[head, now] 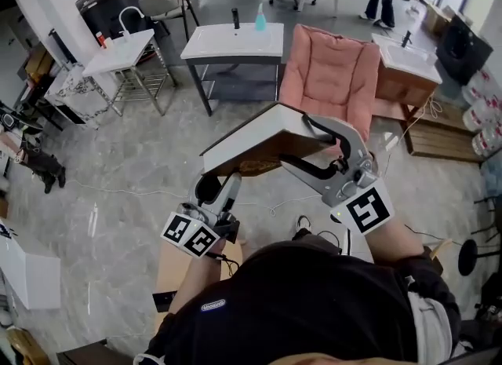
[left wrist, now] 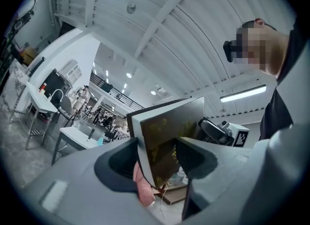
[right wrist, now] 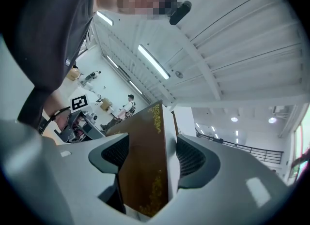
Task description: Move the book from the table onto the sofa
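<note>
Grey floor below — book, gilt print illegible.

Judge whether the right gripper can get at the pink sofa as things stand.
Probably yes: the right gripper and left gripper both clamp the book, held up just before the sofa, and nothing visible stands between them.

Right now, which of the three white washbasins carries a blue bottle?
The middle washbasin, on dark legs left of the pink sofa; its blue bottle stands beside a black tap.
</note>
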